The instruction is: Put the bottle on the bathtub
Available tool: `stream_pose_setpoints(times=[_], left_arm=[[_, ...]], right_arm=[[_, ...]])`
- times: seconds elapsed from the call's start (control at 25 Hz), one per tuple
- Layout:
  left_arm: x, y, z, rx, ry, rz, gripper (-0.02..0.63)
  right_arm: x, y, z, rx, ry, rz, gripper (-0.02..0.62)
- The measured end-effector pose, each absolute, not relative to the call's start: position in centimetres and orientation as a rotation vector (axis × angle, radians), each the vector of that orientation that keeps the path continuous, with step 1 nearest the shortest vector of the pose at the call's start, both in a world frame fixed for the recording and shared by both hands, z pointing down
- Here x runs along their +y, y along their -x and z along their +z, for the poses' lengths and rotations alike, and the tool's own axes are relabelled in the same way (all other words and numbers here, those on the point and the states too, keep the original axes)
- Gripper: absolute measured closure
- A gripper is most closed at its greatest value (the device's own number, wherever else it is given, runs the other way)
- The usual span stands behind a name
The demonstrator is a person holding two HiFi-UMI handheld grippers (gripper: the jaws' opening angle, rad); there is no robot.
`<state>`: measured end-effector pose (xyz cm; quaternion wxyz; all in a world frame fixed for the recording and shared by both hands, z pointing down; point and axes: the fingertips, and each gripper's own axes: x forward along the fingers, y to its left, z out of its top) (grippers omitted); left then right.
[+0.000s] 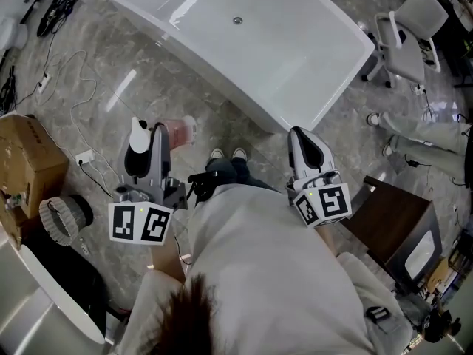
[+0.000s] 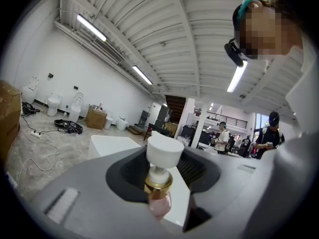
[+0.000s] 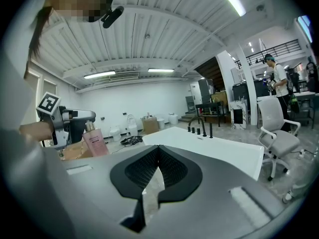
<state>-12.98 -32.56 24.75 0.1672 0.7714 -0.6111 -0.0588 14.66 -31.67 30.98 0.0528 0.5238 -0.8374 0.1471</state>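
Observation:
A pink bottle (image 1: 179,130) with a white pump head (image 1: 137,136) is held sideways above the marble floor, short of the white bathtub (image 1: 295,58). My left gripper (image 1: 158,133) is shut on its neck. In the left gripper view the pump head (image 2: 164,151), gold collar (image 2: 158,182) and pink body (image 2: 160,204) sit between the dark pads of the left gripper (image 2: 162,169), with the bathtub (image 2: 112,144) beyond. My right gripper (image 1: 300,134) hangs near the tub's near rim, shut and empty. The right gripper view shows the right gripper (image 3: 158,152) closed, the bottle (image 3: 94,141) at left, and the bathtub (image 3: 209,149) ahead.
A cardboard box (image 1: 26,161) and a power strip (image 1: 85,156) with cables lie at left. A white office chair (image 1: 410,35) stands right of the tub, a brown cabinet (image 1: 392,220) at lower right. Black taps (image 3: 199,129) stand on the tub's far rim. People stand in the background.

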Motion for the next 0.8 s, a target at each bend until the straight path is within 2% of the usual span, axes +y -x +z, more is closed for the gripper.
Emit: stream_pose_setpoints(times=[0.8], left_arm=[[-34.3, 15.5, 23.4, -1.667, -2.269, -0.141, 0.397]], right_arm=[[-31.6, -12.4, 28.2, -2.51, -1.741, 0.412, 0.597]])
